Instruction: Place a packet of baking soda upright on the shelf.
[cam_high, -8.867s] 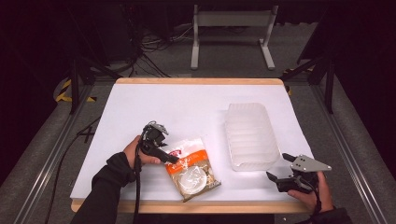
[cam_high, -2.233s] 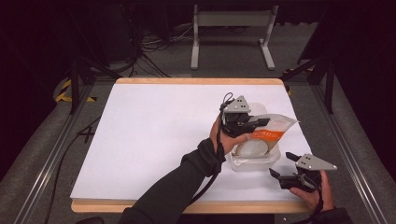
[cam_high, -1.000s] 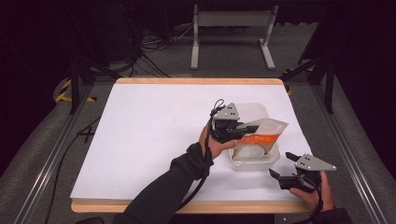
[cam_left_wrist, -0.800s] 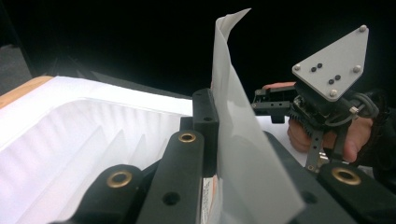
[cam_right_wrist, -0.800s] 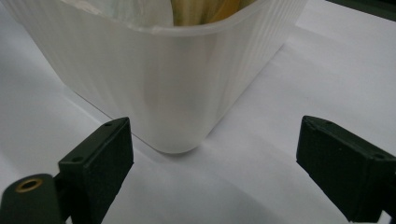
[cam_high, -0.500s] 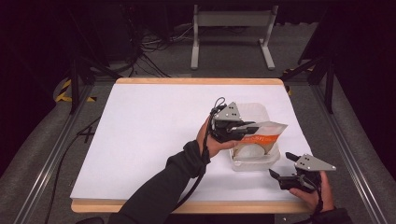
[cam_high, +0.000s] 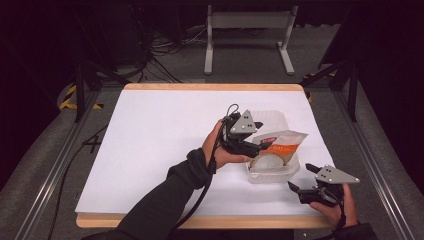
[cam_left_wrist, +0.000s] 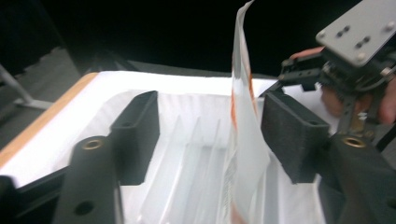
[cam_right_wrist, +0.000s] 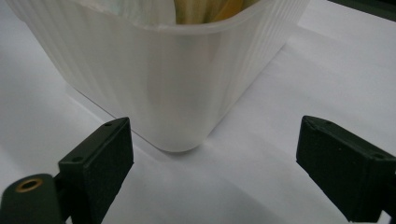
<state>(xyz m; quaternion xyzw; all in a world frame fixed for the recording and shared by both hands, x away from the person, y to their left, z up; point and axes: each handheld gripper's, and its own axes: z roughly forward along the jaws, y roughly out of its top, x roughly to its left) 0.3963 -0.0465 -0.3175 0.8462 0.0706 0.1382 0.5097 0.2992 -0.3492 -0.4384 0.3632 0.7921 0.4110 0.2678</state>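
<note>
A clear plastic bag with an orange and white label stands tilted in the ribbed translucent tub at the table's right. My left gripper hovers over the tub's left side. Its jaws have just been opening, and the bag's upright edge stands between them, close to the right pad, with a wide gap to the left pad. My right gripper rests open near the front right edge, with the tub's rounded corner just ahead of its spread jaws.
White paper covers the wooden table, whose front edge runs just behind both forearms. Metal rails flank the table, and cables lie on the floor beyond it.
The bag, which first lay on the table near the front, has been carried into the tub. Within the last second the left jaws let go of it and the hand lifted slightly.
</note>
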